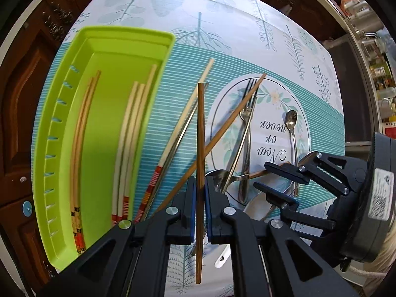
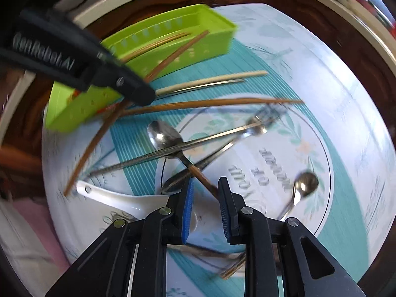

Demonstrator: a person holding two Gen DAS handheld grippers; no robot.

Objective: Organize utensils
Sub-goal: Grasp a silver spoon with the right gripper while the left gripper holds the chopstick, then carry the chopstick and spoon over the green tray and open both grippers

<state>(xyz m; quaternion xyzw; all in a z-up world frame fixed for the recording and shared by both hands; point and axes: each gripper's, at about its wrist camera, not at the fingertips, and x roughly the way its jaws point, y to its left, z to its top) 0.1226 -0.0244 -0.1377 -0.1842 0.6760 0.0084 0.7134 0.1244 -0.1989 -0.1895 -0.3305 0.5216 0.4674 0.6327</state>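
My left gripper is shut on a dark brown chopstick, held above the table just right of the green tray. Several chopsticks lie inside the tray. In the right wrist view the same chopstick crosses in front of the tray. My right gripper stands open low over the pile, and the brown handle of a metal spoon runs between its pads without being pressed. From the left wrist view the right gripper also shows its jaws apart.
Loose on the printed tablecloth lie two forks, a small spoon, a pale chopstick, another brown chopstick and a white ceramic spoon. Dark wooden cabinets surround the table, with cluttered shelves at the right.
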